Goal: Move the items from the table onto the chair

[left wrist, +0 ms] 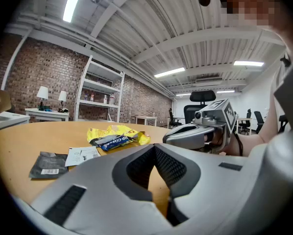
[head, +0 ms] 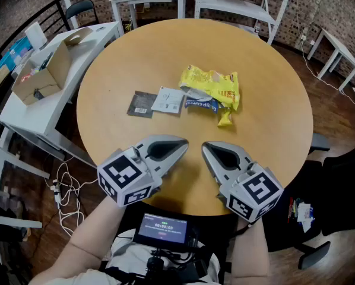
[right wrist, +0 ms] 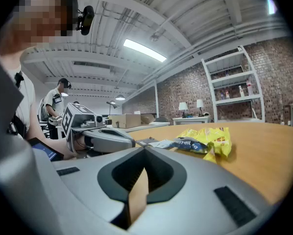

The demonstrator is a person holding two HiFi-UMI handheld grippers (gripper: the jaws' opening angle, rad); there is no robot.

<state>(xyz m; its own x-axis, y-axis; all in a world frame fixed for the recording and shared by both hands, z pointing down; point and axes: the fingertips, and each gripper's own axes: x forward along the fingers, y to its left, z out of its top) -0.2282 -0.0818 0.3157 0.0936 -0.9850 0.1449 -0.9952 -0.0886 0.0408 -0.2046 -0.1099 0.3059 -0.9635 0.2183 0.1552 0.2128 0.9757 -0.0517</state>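
L gripper (head: 182, 143) & R gripper (head: 205, 146) are both closed tight w/ nothing btwn jaws, side by side over the table (head: 272, 153) near its 6 o'clock edge. Items lie mid-table at 12 o'clock from them. They run 9 to 3 o'clock: dark packet (head: 142, 104), white packet (head: 168, 100), blue wrapper (head: 201, 104), yellow snack bag (head: 213, 85).

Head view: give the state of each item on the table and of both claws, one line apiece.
yellow snack bag: crumpled, lying on the table
blue wrapper: lying flat, tucked against the snack bag
white packet: flat on the table
dark packet: flat, beside the white packet
left claw: shut, empty
right claw: shut, empty
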